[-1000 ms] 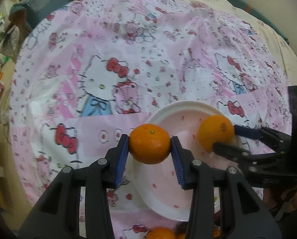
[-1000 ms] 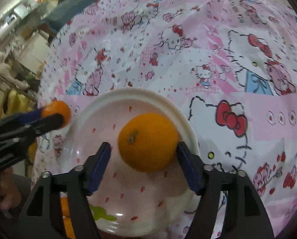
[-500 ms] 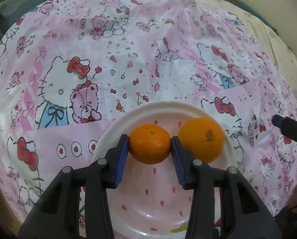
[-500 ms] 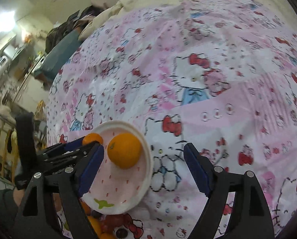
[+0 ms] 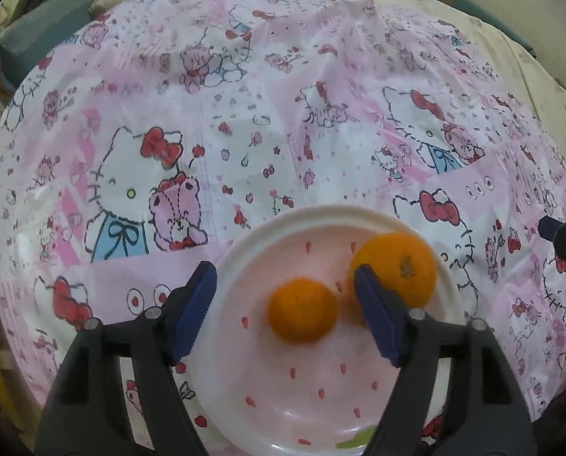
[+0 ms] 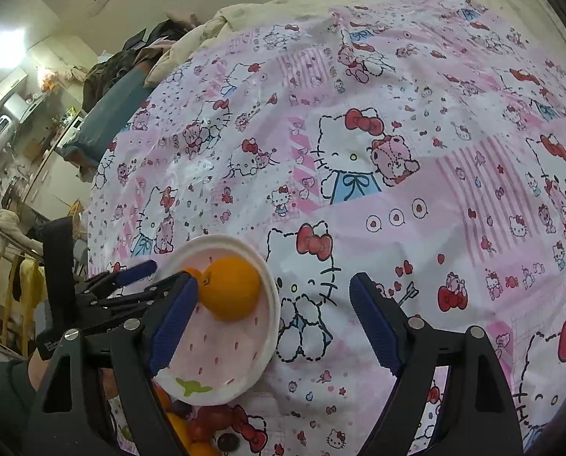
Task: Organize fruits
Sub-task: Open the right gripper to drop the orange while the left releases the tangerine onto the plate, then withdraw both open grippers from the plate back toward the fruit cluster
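A white plate (image 5: pixel 389 410) with red seed marks lies on the pink Hello Kitty cloth (image 5: pixel 245 133). A small orange (image 5: pixel 302 309) rests on it between my left gripper's open fingers, touching neither. A larger orange (image 5: pixel 400 268) sits beside it, partly behind the right finger. My left gripper (image 5: pixel 285 304) is open and empty. In the right wrist view the plate (image 6: pixel 267 342) holds the larger orange (image 6: pixel 231 288), and the left gripper (image 6: pixel 161 271) reaches in from the left. My right gripper (image 6: pixel 271 321) is open and empty, raised over the cloth right of the plate.
More fruit, orange and dark red pieces (image 6: pixel 203 425), lies below the plate at the near edge. The right gripper's blue tip (image 5: pixel 552 230) shows at the right edge of the left wrist view. Room clutter (image 6: pixel 24 144) lies beyond the bed's left side.
My left gripper has opened and let go of the small orange, which now lies on the plate. My right gripper has drawn back and to the right, away from the larger orange.
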`<action>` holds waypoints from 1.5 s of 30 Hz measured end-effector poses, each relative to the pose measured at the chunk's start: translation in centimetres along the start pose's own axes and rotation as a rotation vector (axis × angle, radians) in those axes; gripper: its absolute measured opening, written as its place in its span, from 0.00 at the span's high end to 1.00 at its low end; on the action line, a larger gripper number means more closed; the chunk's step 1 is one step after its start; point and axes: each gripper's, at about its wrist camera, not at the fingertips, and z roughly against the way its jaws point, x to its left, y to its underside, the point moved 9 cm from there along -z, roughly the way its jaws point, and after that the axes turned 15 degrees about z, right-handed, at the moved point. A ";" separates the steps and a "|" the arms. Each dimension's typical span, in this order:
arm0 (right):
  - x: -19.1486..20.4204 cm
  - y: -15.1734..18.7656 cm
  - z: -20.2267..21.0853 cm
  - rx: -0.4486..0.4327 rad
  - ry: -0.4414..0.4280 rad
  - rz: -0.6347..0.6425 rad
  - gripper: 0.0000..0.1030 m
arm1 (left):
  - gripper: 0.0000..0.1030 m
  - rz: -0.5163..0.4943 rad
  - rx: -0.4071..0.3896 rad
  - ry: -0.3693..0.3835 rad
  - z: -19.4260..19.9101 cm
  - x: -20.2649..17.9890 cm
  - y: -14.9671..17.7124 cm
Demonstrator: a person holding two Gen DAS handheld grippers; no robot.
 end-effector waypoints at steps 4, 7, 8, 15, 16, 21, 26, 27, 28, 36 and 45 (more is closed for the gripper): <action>0.2 0.0 0.3 -0.008 -0.003 0.002 0.18 | 0.30 0.014 -0.014 0.000 0.8 0.1 -0.5; 0.5 0.1 0.4 -0.005 -0.009 -0.001 0.18 | 0.30 0.030 -0.034 -0.015 1.7 0.8 -0.5; 0.7 0.2 0.5 -0.006 -0.013 0.000 0.18 | 0.30 0.032 -0.038 -0.020 1.9 0.9 -0.4; 2.1 1.0 1.4 -0.007 -0.002 0.035 0.18 | 0.30 0.023 -0.095 -0.056 4.6 1.9 0.4; 2.3 1.1 1.6 -0.008 0.008 0.038 0.18 | 0.30 0.017 -0.105 -0.058 5.1 1.8 0.5; 2.9 1.8 2.6 -0.015 0.030 0.056 0.18 | 0.30 0.012 -0.156 -0.069 7.5 1.8 1.0; 3.6 3.0 3.5 -0.012 0.040 0.064 0.18 | 0.25 0.055 -0.190 -0.095 9.6 3.1 1.5; 3.7 3.2 3.8 -0.016 0.049 0.071 0.18 | 0.22 0.066 -0.194 -0.099 10.1 3.5 1.6; 3.9 3.4 4.0 -0.019 0.051 0.071 0.18 | 0.20 0.085 -0.202 -0.100 10.6 3.9 1.7; 5.3 5.3 5.0 -0.011 0.025 0.068 0.18 | 0.20 0.180 -0.204 -0.068 13.2 5.8 3.3; 6.1 7.5 6.0 -0.013 0.003 0.006 0.18 | 0.20 0.166 -0.152 -0.026 14.6 5.5 7.2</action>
